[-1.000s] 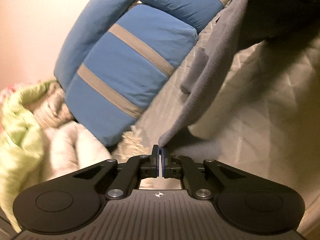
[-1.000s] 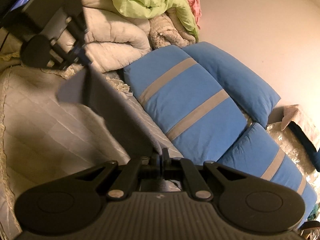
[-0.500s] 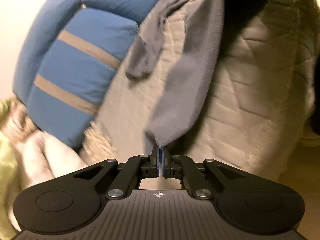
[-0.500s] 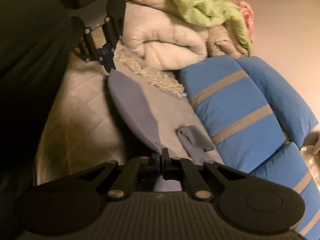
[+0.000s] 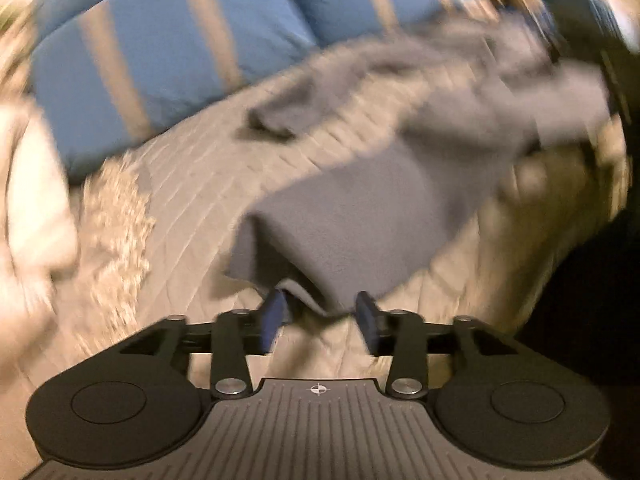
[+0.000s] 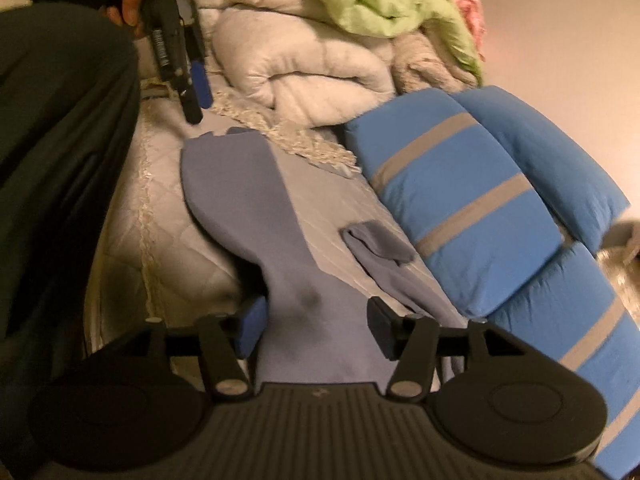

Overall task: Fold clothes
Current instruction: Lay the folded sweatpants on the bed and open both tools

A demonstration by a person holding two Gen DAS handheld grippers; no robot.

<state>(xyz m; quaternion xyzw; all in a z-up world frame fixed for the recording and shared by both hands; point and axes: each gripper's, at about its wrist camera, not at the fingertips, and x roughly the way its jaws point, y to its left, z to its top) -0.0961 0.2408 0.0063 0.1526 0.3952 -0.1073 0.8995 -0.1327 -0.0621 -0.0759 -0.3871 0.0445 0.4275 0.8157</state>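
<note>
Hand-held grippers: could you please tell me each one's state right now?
Left hand-held gripper: jaws opening, releasing the grey garment.
Right hand-held gripper: jaws opening, garment between, unclamped.

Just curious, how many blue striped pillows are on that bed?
3: one blue pillow beside the grey garment, another behind it against the wall, a third nearer the camera. Others may be hidden.

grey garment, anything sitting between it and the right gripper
Nothing visible does. The grey garment lies on the quilted bedspread and runs right up between the opening jaws of the right gripper, with no other thing across it. The blue striped pillows lie off to the side.
</note>
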